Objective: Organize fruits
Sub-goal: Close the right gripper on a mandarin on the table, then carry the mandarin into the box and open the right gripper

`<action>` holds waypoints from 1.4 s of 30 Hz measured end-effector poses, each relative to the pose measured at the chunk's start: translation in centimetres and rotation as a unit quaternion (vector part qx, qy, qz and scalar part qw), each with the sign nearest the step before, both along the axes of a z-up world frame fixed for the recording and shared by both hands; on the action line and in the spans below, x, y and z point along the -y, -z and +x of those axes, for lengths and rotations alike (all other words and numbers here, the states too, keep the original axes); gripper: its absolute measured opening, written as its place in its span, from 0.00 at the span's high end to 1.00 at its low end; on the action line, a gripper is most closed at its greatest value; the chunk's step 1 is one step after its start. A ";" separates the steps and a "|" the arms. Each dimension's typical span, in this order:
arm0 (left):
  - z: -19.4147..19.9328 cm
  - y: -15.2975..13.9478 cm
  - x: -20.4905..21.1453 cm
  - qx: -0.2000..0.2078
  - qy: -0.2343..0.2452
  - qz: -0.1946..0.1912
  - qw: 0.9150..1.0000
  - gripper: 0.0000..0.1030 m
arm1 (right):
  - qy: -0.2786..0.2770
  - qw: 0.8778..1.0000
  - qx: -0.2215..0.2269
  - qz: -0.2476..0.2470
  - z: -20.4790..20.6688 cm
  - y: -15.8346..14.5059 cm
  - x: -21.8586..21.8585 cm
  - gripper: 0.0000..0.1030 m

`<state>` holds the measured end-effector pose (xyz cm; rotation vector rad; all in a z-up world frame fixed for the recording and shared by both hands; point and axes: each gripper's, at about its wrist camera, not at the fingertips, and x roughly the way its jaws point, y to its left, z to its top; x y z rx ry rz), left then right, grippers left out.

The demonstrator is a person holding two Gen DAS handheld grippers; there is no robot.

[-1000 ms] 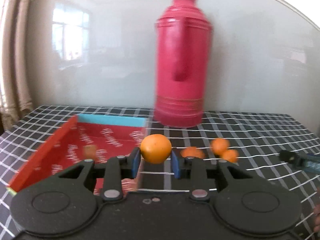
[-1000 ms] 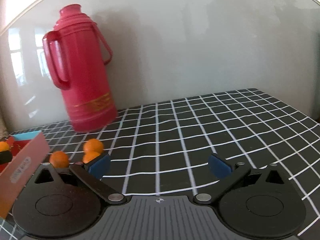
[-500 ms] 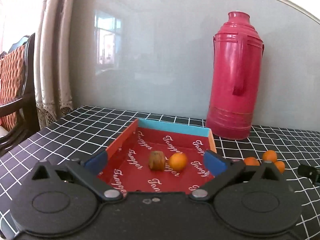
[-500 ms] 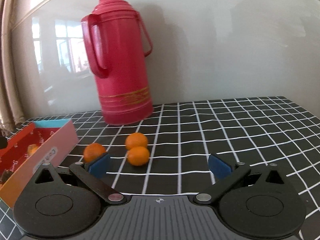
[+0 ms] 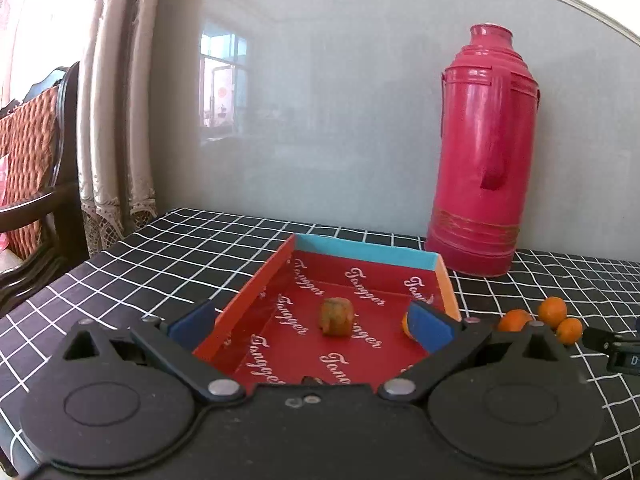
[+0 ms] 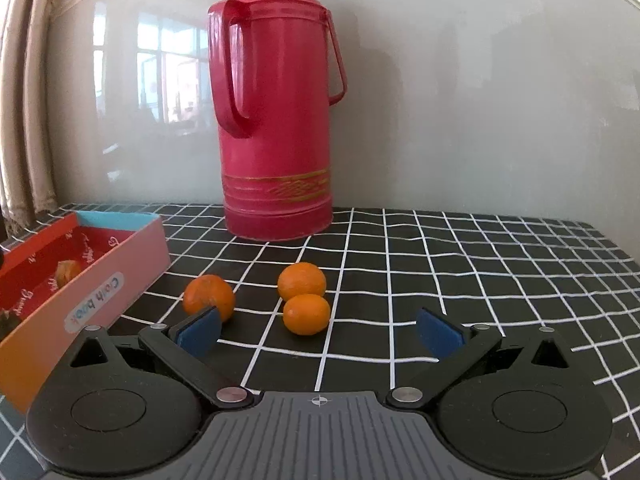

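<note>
A red box (image 5: 372,280) with a blue far wall lies on the checked table; it also shows at the left of the right wrist view (image 6: 120,264). Inside it lie a brownish fruit (image 5: 336,316) and an orange (image 5: 405,322), partly hidden behind my right finger. My left gripper (image 5: 312,328) is open and empty above the box's near end. Three oranges lie on the cloth right of the box: a left one (image 6: 209,298), a far one (image 6: 301,280) and a near one (image 6: 306,314). My right gripper (image 6: 318,334) is open and empty just in front of them.
A tall red thermos (image 6: 276,112) stands at the back by the grey wall, also in the left wrist view (image 5: 484,152). A curtain and a chair (image 5: 36,152) are off the table's left edge. The table's right edge (image 6: 612,240) is near.
My left gripper has let go of the orange into the box, opened and drawn back; the orange has rolled right. My right gripper has moved closer to the three oranges.
</note>
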<state>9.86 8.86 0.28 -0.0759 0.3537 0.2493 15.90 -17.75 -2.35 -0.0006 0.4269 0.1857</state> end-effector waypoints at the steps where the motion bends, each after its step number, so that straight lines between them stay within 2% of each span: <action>1: -0.1 0.0 -0.2 -0.001 -0.002 -0.001 1.000 0.06 | -0.001 1.000 0.000 -0.005 0.2 0.0 -0.1 0.01; 6: -0.5 0.1 -1.8 0.000 -0.018 -0.003 1.000 0.06 | -0.009 1.000 -0.004 -0.021 1.1 0.4 -0.6 0.01; 7: -0.5 0.1 -2.1 -0.001 -0.022 -0.004 1.000 0.06 | -0.012 1.000 -0.004 -0.027 1.4 0.5 -0.7 0.04; 9: -0.7 0.1 -2.8 -0.003 -0.029 -0.002 1.000 0.06 | -0.018 0.999 -0.010 -0.033 1.8 0.8 -0.7 0.18; 16: -0.9 0.4 -5.1 -0.009 -0.050 -0.010 0.999 0.06 | -0.021 0.999 -0.036 -0.026 3.6 1.1 -0.7 0.23; 18: -0.9 0.4 -5.4 -0.011 -0.054 -0.009 0.998 0.06 | -0.027 0.998 -0.040 -0.032 4.0 1.1 -1.1 0.27; 20: -0.9 0.5 -5.7 -0.012 -0.056 -0.009 0.998 0.06 | -0.027 0.998 -0.050 -0.041 4.5 1.3 -1.5 0.36; 27: -1.0 0.6 -6.3 -0.016 -0.061 -0.004 0.998 0.06 | -0.021 0.995 -0.082 -0.050 6.2 2.0 -1.8 0.37; 28: -1.1 0.6 -6.5 -0.017 -0.062 -0.005 0.998 0.06 | -0.021 0.995 -0.083 -0.049 6.3 2.1 -1.8 0.44; 29: -1.1 0.7 -6.6 -0.017 -0.063 -0.005 0.998 0.06 | -0.028 0.995 -0.085 -0.044 6.5 2.1 -1.6 0.63; 30: -1.1 0.7 -6.7 -0.017 -0.064 -0.005 0.998 0.06 | -0.035 0.995 -0.089 -0.032 6.6 2.0 -1.5 0.63; 36: -1.4 0.3 -6.8 -0.014 -0.067 -0.003 0.998 0.06 | -0.027 0.995 -0.084 -0.046 6.0 1.7 -2.1 0.63; 42: -2.0 0.1 -7.1 -0.016 -0.074 0.002 0.997 0.06 | -0.035 0.997 -0.068 -0.028 4.3 0.3 -2.8 0.63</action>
